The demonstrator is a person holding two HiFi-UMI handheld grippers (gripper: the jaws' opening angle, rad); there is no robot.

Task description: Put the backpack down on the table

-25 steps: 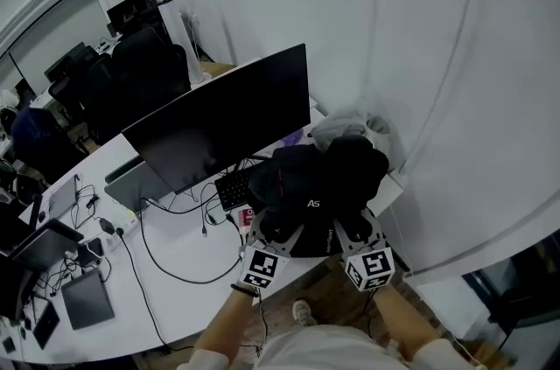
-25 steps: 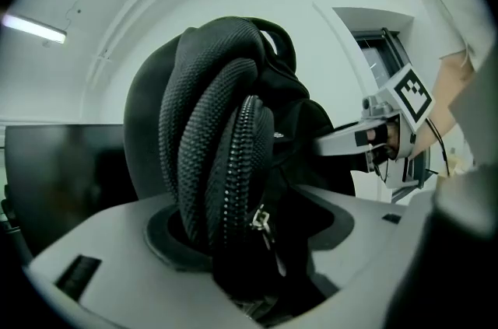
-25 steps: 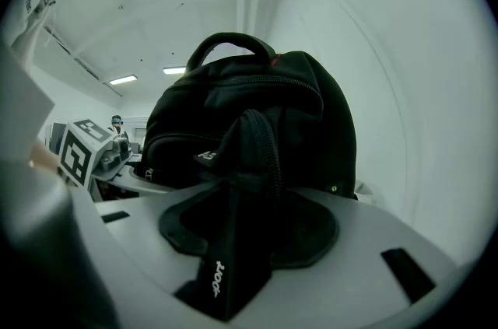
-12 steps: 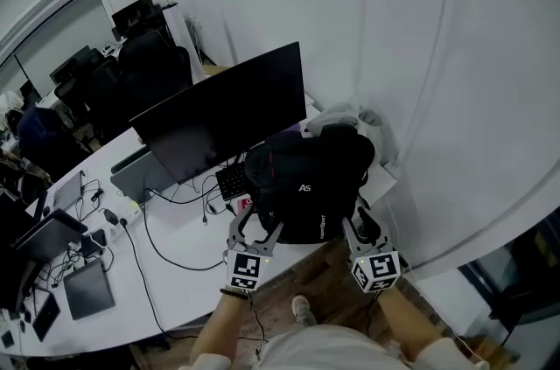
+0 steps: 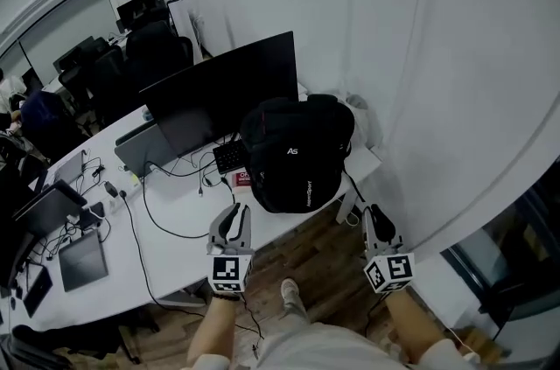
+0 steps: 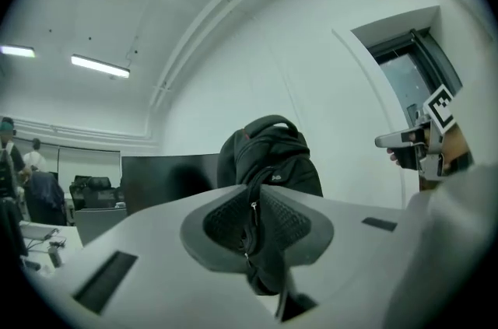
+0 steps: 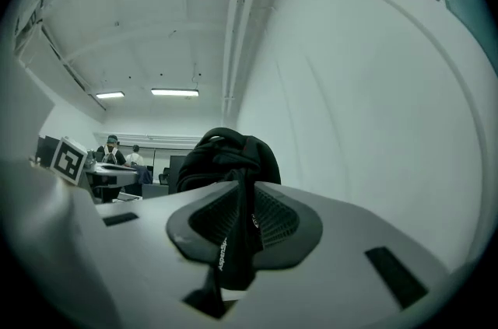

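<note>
Just off the desk's point(image 5: 175, 250) near edge, the left gripper point(image 5: 232, 218) and right gripper point(image 5: 377, 218) hang apart, their jaws just closing to narrow, empty gaps. Beyond them the backpack point(image 5: 293, 158) stands on the desk, partly hiding a keyboard point(image 5: 228, 157). A monitor point(image 5: 223, 93) stands behind.

1. Open-plan office.
2. Long white desk point(image 5: 175, 259) carries a large black flat monitor point(image 5: 223, 93), a grey laptop point(image 5: 149, 151), a small black keyboard point(image 5: 229, 157) and loose black cables point(image 5: 140, 224).
3. Far left: black swivel office chairs point(image 5: 156, 53) and more dark screens point(image 5: 140, 8) on further desks.
4. Overhead: long white strip lights point(image 6: 99, 65) on a white ceiling.
5. Far back: people point(image 7: 113, 152) at other workstations.
</note>
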